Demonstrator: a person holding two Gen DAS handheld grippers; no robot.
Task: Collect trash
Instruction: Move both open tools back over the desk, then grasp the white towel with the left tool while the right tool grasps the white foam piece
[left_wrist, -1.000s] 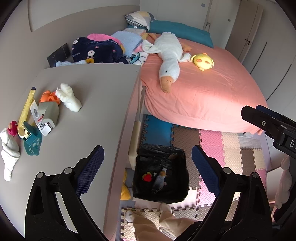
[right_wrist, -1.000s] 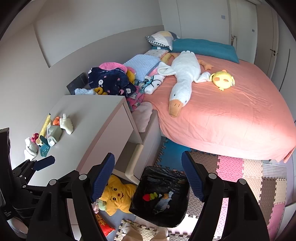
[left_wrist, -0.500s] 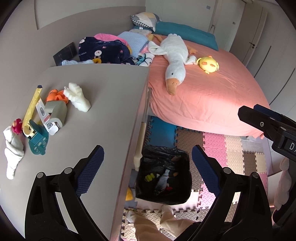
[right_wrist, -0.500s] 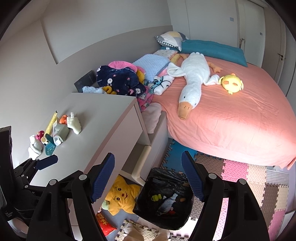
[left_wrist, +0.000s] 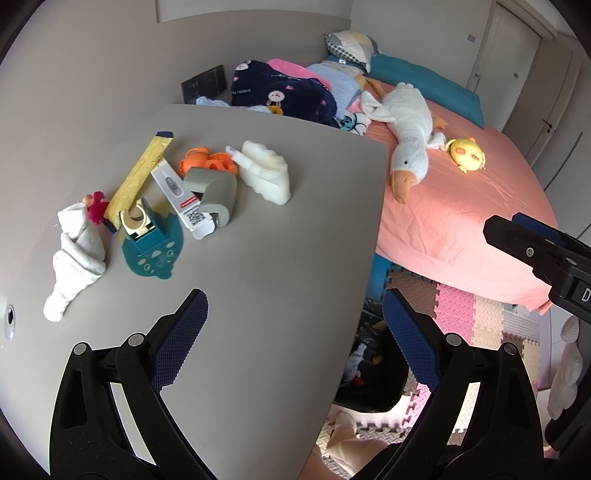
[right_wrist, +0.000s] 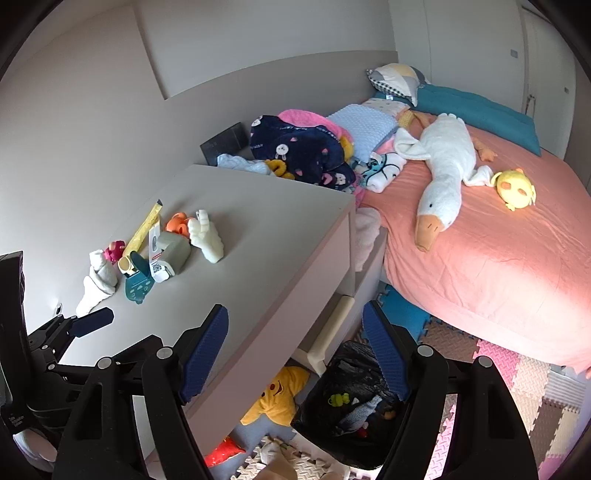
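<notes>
Our left gripper (left_wrist: 295, 321) and right gripper (right_wrist: 295, 343) gape empty; bin (right_wrist: 351, 402) holds scraps, the desk (left_wrist: 258, 258) clutter beside it remains.

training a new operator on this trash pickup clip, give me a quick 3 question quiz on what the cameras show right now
1. True or false: the left gripper is shut on a piece of trash.
2. Multiple choice: where does the black-lined trash bin stand? A) on the desk B) on the floor mats beside the desk C) on the bed
3. Fill in: on the desk, the white foam piece lies nearest the ______ edge, the one toward the bed.

Key
1. False: both jaws stand wide apart with nothing between them; the right gripper is open too.
2. B
3. right
</notes>
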